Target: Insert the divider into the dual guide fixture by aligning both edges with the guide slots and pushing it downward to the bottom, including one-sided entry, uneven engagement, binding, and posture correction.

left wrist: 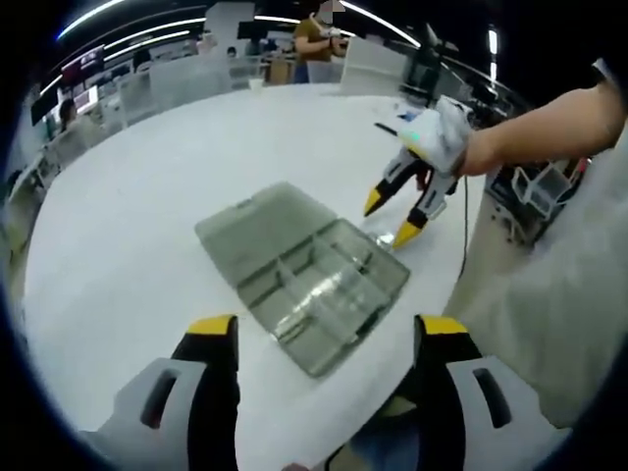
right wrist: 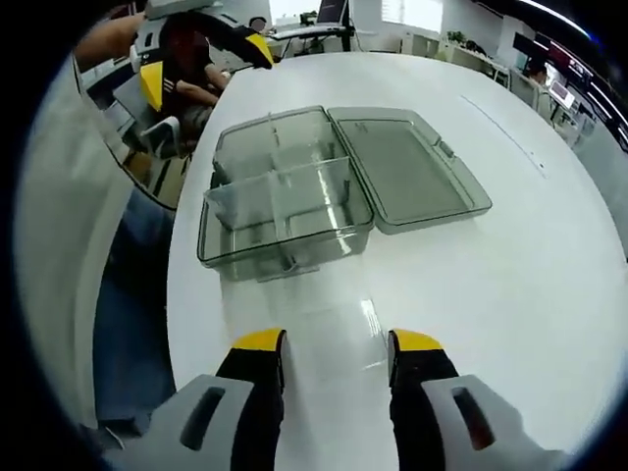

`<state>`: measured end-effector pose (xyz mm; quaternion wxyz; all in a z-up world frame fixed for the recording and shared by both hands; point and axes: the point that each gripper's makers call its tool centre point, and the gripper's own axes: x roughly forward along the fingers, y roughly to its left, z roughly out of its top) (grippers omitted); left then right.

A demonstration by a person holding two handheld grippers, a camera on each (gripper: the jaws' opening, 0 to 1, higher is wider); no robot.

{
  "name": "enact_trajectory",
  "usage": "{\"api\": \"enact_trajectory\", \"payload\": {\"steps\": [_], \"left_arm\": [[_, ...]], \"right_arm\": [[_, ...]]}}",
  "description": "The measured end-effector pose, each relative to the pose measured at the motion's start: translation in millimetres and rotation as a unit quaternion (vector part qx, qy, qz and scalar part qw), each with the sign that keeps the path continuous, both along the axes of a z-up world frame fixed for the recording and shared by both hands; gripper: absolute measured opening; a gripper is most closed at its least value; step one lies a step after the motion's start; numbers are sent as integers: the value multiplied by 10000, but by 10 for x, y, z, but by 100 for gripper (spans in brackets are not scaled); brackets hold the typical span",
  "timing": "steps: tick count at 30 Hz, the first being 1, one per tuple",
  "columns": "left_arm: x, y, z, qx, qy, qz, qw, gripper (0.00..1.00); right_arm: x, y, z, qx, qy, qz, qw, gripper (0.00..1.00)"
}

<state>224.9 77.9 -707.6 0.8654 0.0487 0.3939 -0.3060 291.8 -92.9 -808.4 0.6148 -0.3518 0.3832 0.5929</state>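
Nearest, the right gripper (right wrist: 328, 343) hangs released and empty over the table (right wrist: 510, 285), beyond it the box (right wrist: 285, 211) with a divider (right wrist: 280, 196) standing inside, lid (right wrist: 407, 167) open, and the left gripper (left wrist: 324, 329) likewise released.

Bright overhead strip lighting, soft glare on the white table (right wrist: 510, 255), strong fisheye bending at the edges.
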Motion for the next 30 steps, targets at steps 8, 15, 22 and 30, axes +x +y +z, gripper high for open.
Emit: {"api": "enact_trajectory", "payload": {"steps": [8, 15, 22, 30], "left_arm": [[-13, -4, -4, -20, 3, 48, 10000, 70], [-20, 7, -6, -13, 0, 82, 10000, 70], [-27, -1, -1, -6, -3, 75, 10000, 70], [-51, 14, -10, -3, 7, 90, 10000, 70]], "right_arm": [[15, 14, -34, -109, -15, 194, 9998, 37], [4, 38, -58, -241, -63, 417, 9988, 37], [23, 10, -89, -374, -131, 551, 9977, 35], [14, -17, -115, -447, -174, 650, 9967, 33]]}}
